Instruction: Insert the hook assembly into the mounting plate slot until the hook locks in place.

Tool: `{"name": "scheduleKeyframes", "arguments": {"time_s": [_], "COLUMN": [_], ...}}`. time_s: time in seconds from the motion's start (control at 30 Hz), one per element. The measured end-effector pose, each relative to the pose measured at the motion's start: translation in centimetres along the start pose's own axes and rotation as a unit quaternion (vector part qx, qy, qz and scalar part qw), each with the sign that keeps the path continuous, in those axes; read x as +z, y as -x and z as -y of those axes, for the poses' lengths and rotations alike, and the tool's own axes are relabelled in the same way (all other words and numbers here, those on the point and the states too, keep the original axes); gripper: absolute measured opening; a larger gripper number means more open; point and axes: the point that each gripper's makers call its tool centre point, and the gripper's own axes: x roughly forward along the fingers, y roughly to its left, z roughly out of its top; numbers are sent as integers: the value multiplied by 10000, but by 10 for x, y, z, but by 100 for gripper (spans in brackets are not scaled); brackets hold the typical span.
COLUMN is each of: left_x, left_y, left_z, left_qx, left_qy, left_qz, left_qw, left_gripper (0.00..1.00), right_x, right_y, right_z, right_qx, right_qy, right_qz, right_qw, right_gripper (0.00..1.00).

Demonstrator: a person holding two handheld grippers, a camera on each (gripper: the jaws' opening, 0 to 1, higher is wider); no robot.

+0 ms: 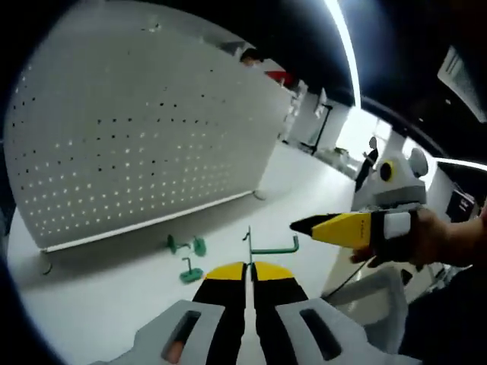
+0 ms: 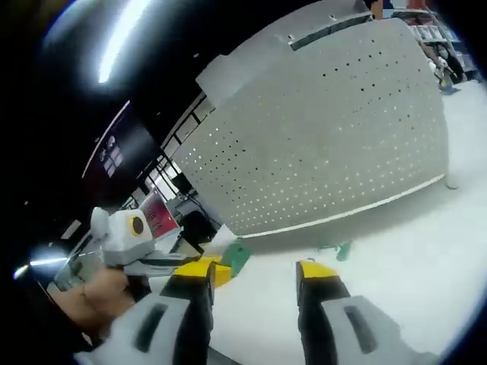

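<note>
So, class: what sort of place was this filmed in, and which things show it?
Probably a workshop or lab: a white perforated pegboard panel stands on a white table, small green metal hooks lie on it, and ceiling strip lights hang above.

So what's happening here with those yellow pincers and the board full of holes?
A person holds a two-jaw gripper in each hand at a white table, facing an upright board full of holes. The left gripper is closed on a green hook, lifted off the table and not yet at the board. The right gripper is open with nothing between its jaws. More green hooks lie on the table in front of the board.
</note>
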Motion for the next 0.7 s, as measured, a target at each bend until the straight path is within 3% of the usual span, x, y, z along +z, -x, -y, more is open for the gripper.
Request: {"name": "scheduleKeyframes", "arguments": {"time_s": [0.43,0.6,0.7], "left_x": [10,10,10], "left_y": [3,3,3], "left_z": [11,12,14], "left_qx": [-120,-124,-144], "left_qy": [-80,-53,-80], "left_qz": [326,366,383], "left_qw": [9994,9992,9991], "left_gripper": [2,2,2], "right_x": [-3,-6,-10], "right_y": [-11,-11,-13], "right_z": [-12,-17,-21], "right_qx": [310,442,504], "right_qy": [-1062,-1336,-1289], "right_qz": [75,1,-83], "right_qw": [9938,9900,9903], "right_gripper": [16,14,11]}}
